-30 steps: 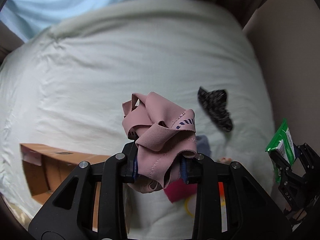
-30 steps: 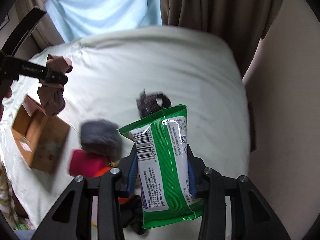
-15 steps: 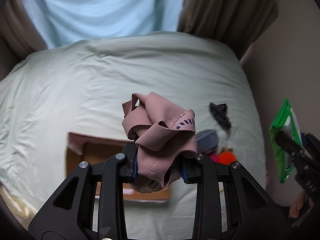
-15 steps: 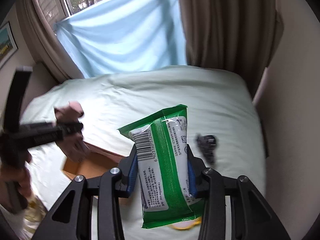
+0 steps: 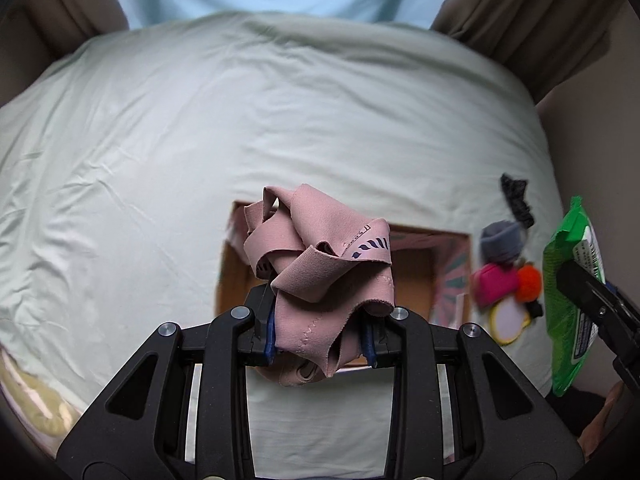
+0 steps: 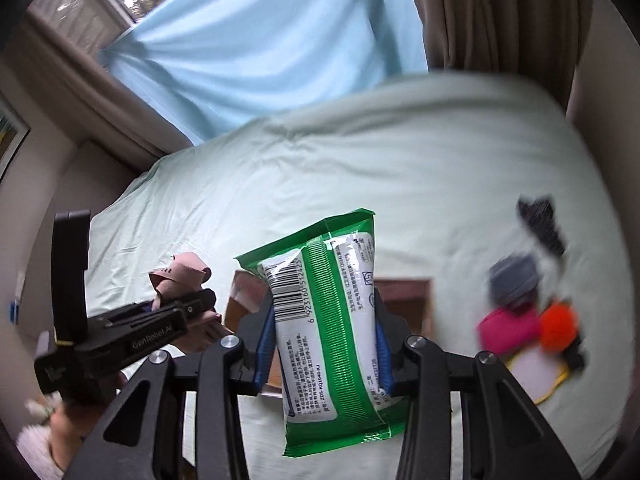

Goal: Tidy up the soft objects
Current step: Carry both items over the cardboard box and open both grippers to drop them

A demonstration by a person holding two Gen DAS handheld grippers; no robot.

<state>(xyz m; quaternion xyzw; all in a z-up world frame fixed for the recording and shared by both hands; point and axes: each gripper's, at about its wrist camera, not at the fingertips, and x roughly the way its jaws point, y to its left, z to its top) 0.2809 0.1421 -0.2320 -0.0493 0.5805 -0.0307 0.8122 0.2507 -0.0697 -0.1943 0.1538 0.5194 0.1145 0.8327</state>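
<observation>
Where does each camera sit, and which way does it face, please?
Left wrist: on the left hand-held gripper, looking down at the cardboard box on the bed; its fingers clamp a pink cloth.
Right wrist: on the right hand-held gripper, facing bed and window; it clamps a green wipes pack.
Shared: box, bed, each other's gripper.
</observation>
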